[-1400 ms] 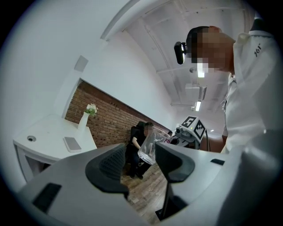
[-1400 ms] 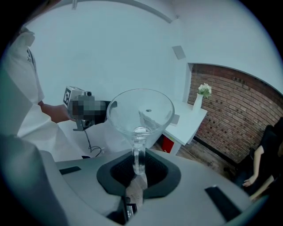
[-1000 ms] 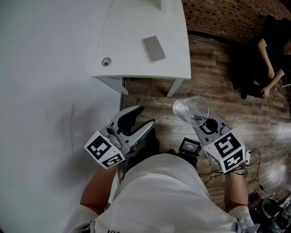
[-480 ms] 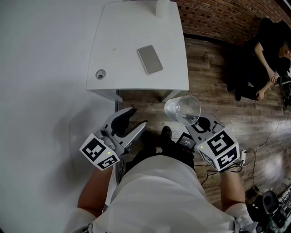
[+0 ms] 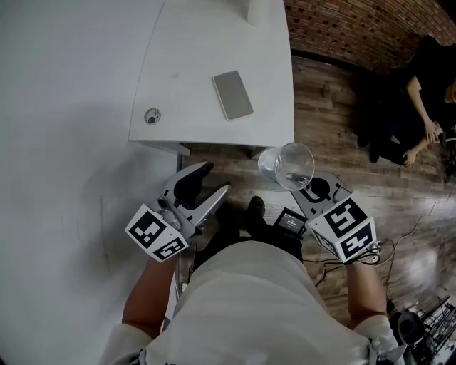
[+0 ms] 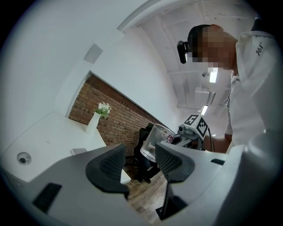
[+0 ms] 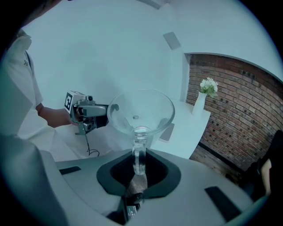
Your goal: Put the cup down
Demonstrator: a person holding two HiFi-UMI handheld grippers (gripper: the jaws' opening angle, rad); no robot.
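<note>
A clear glass cup [image 5: 286, 166] hangs over the wooden floor, just short of the white table's [image 5: 178, 71] near edge. My right gripper [image 5: 311, 189] is shut on the cup's rim wall. In the right gripper view the cup [image 7: 140, 112] stands straight ahead of the jaws [image 7: 139, 164], which pinch its glass edge. My left gripper [image 5: 212, 180] is open and empty, to the left of the cup and level with it. From the left gripper view [image 6: 139, 162] the cup [image 6: 154, 142] shows between the jaws but far beyond them.
On the table lie a grey phone [image 5: 232, 94] and a small round cap [image 5: 151, 115]; a white vase [image 5: 258, 10] stands at the far end. A white wall runs along the left. A person in black [image 5: 417, 100] sits on the floor at right. Cables [image 5: 399, 256] lie near my right side.
Both grippers have moved forward toward the table, the right one carrying the cup. The table edge now lies nearer the cup. Neither gripper's jaws have changed.
</note>
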